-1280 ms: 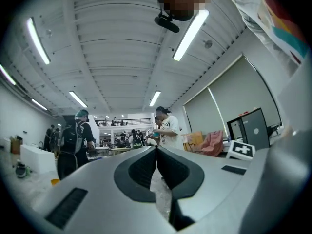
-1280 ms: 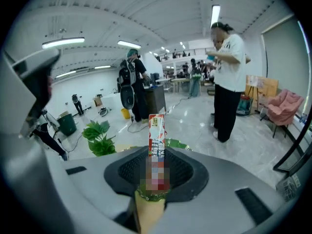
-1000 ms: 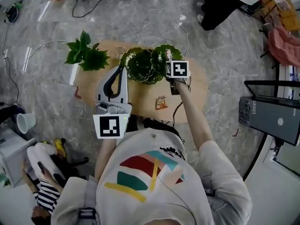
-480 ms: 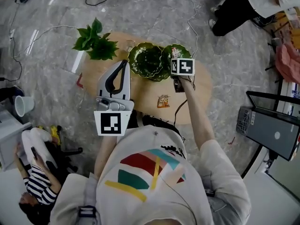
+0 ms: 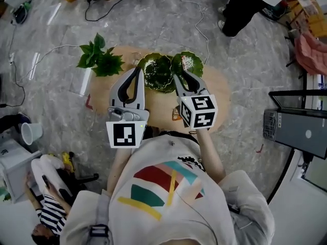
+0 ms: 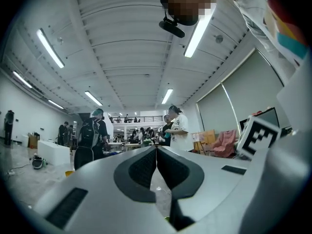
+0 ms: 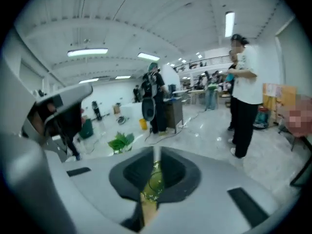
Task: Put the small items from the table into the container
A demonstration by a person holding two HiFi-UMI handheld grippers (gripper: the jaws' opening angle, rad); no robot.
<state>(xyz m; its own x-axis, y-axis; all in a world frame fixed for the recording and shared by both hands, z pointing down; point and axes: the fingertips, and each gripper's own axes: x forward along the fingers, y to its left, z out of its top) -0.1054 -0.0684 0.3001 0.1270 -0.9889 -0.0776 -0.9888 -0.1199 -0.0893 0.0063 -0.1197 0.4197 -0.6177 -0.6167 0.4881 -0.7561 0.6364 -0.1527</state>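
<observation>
Two green leaf-shaped glass dishes, left (image 5: 157, 71) and right (image 5: 190, 63), sit at the far side of an oval wooden table (image 5: 219, 93). A small pale item (image 5: 188, 61) lies in the right dish. An orange snack packet (image 5: 174, 115) lies on the table, half hidden by my right gripper's marker cube. My right gripper (image 5: 184, 77) (image 7: 156, 152) is held high above the table near the right dish. Its jaws are opening, with a narrow gap and nothing between them. My left gripper (image 5: 136, 71) (image 6: 156, 147) hangs level over the table's left part, shut and empty.
A potted green plant (image 5: 99, 60) and a white block (image 5: 82, 81) stand at the table's left end. Cables cross the marble floor. A paper cup (image 5: 29, 132) and a seated person are at lower left, a black-framed screen (image 5: 299, 129) at right.
My right gripper has lifted up and back from the right dish toward me, tilting downward, with nothing in its jaws. The left gripper has stayed where it was.
</observation>
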